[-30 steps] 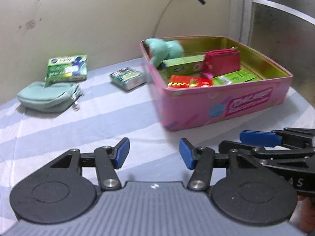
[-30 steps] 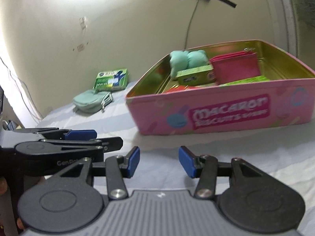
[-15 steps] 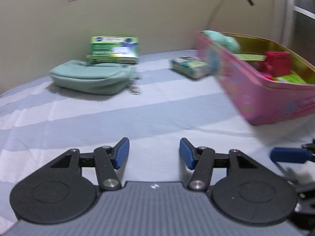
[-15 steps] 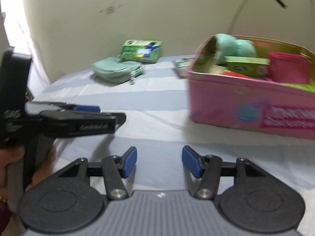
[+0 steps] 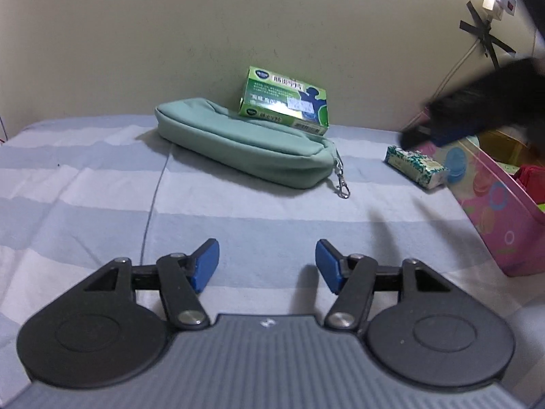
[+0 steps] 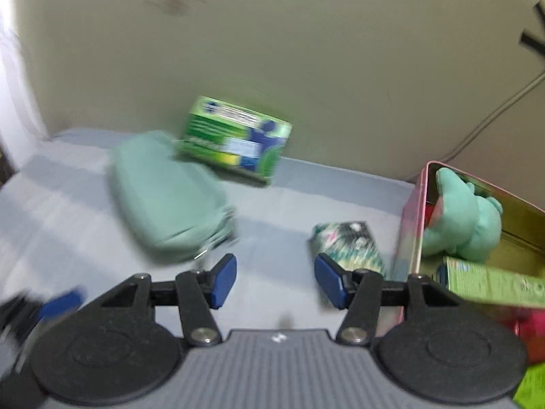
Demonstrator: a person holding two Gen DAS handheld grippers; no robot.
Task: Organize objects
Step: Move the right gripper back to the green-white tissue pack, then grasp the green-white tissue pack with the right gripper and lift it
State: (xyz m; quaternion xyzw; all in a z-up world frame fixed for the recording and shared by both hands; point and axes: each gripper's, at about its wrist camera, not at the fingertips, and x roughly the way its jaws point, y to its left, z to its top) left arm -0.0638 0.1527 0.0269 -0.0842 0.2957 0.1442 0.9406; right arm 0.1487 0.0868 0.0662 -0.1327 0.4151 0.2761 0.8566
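Both the left gripper (image 5: pixel 267 266) and right gripper (image 6: pixel 275 281) have just been opening, empty; the tissue pack (image 6: pixel 347 243), lower right beside the tin (image 6: pixel 414 225), looks nearest through blur, so straddle it squarely.

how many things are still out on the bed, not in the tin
3: a green pouch, a green box leaning behind it by the wall, and a small tissue pack beside the pink tin.
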